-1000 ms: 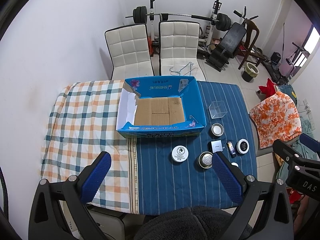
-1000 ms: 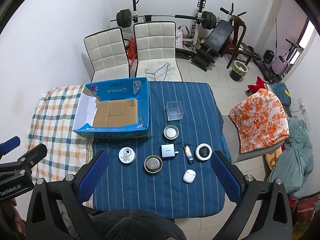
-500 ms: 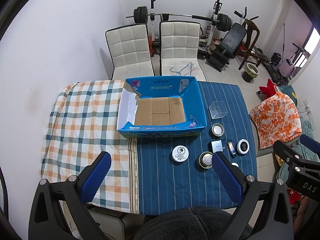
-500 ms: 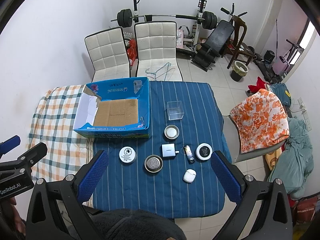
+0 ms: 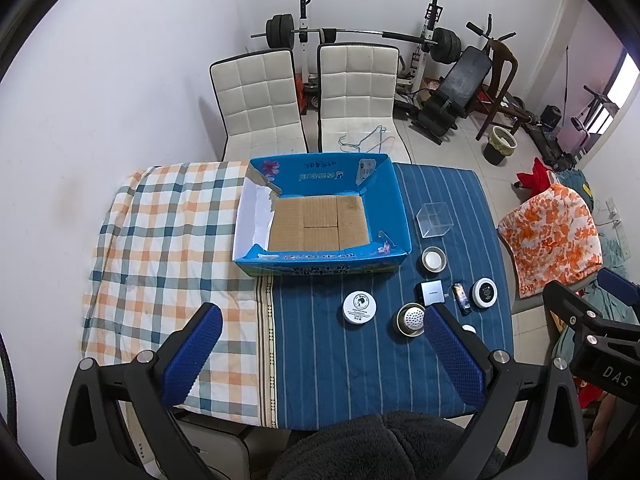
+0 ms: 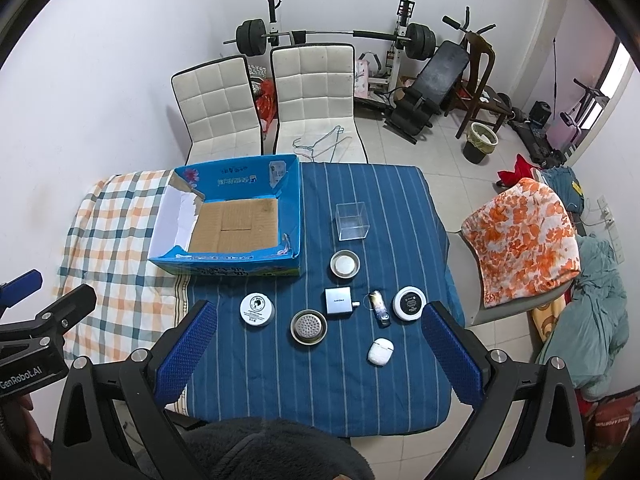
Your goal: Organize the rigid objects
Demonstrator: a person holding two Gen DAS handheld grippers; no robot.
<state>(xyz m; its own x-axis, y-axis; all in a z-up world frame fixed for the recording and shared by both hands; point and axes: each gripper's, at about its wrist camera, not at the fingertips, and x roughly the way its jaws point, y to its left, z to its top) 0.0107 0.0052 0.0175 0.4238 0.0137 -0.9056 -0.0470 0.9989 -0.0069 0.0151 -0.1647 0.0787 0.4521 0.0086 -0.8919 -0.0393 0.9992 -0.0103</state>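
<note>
An open blue cardboard box [image 5: 320, 216] [image 6: 228, 216] stands empty at the table's middle. On the blue striped cloth lie a white round tin [image 6: 257, 309], a perforated metal lid [image 6: 308, 327], a grey charger [image 6: 338, 300], a small dark bottle [image 6: 379, 307], a white-rimmed round case [image 6: 409, 303], a white earbud case [image 6: 380, 352], a small metal dish [image 6: 345, 264] and a clear plastic cube [image 6: 352, 220]. My left gripper [image 5: 320, 354] and right gripper [image 6: 318, 350] are both open and empty, held high above the table's near edge.
A checked cloth [image 5: 168, 240] covers the table's left half. Two white chairs [image 6: 264, 96] stand behind the table, with gym equipment [image 6: 404, 40] beyond. A chair draped with orange floral fabric [image 6: 520, 236] stands at the right.
Both views have shifted slightly; the grippers stay open and high. Nothing on the table has moved.
</note>
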